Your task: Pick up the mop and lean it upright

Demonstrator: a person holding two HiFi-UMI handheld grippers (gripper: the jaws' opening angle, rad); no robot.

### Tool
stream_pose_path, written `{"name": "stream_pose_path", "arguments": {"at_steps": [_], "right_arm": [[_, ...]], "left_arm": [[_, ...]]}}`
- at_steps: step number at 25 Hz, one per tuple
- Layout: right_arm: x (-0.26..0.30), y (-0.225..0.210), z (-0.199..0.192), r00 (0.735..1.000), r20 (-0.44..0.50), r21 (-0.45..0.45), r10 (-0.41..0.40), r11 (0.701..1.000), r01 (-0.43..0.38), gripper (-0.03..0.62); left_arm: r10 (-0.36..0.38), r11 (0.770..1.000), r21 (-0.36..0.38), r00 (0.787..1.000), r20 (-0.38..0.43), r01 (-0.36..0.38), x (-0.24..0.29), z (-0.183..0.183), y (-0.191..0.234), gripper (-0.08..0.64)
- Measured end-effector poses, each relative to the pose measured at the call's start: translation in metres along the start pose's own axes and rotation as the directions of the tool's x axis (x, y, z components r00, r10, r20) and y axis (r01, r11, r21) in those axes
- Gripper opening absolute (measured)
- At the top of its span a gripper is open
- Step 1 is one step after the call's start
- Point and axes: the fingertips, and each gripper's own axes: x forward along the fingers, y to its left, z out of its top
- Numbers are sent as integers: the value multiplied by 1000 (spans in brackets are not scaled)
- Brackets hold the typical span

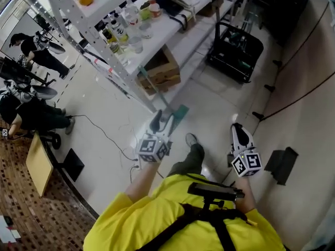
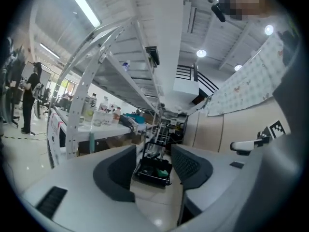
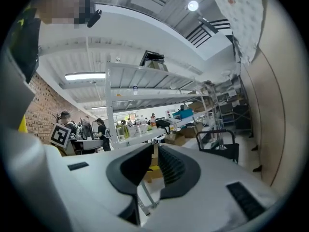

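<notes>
The mop stands tilted on the floor: its teal head [image 1: 181, 111] rests on the tiles and its thin teal handle [image 1: 154, 90] slants up-left against the white shelving frame [image 1: 112, 61]. My left gripper [image 1: 163, 121] is just in front of the mop's lower end, open, with nothing between its jaws. In the left gripper view the left gripper [image 2: 153, 159] frames only floor and a black cart [image 2: 154, 170], and a teal bar that is probably the handle [image 2: 91, 141] stands off to the left. My right gripper [image 1: 239, 133] hangs to the right, shut and empty, as the right gripper [image 3: 155, 151] also looks in its own view.
The shelving carries several bottles [image 1: 128, 22] and a cardboard box [image 1: 161, 69] sits beneath it. The black cart [image 1: 235, 48] stands at the back right. A cable [image 1: 104, 135] trails over the floor at the left. A person [image 1: 36, 54] is at the desks at the far left. A dark object [image 1: 281, 164] lies at the right.
</notes>
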Motion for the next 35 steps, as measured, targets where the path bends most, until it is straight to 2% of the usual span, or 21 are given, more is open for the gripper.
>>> {"name": "stream_pose_path", "arguments": {"at_steps": [4,7,10,13,18,22,25,32,35], "right_arm": [[91,-17,32,996,-29,-17,89,996,-89,48],[153,-18,57,983,-60,-71,173,982,-177,48],[207,-25,61,968,-96,-92,232,966,-241,48],[249,-23,54,958,-129,-55,257,963,-265,48],[287,1,29,911,-215,-53,353,927,-372,48],[316,20,7,865,-285,-26,412,899,-437,48],[334,35,2,829,-321,-34,457,870,-492,48],[377,56,-14,775,-353,-8,524,827,-562,48],[392,62,-10,766,-348,-16,540,814,-581,48]], "left_arm": [[144,989,-37,990,-2,-144,56,7,58,222],[224,971,-81,975,-5,-224,92,16,95,187],[300,948,-103,954,-22,-300,118,12,133,187],[396,915,-71,917,-47,-398,142,1,181,187],[549,830,-60,832,-82,-554,165,-28,246,187],[603,788,-63,789,-119,-612,184,-55,279,187],[629,767,-72,769,-119,-638,190,-60,291,187],[649,749,-61,749,-130,-660,219,-72,322,186],[659,744,-36,742,-127,-667,230,-74,325,120]]}}
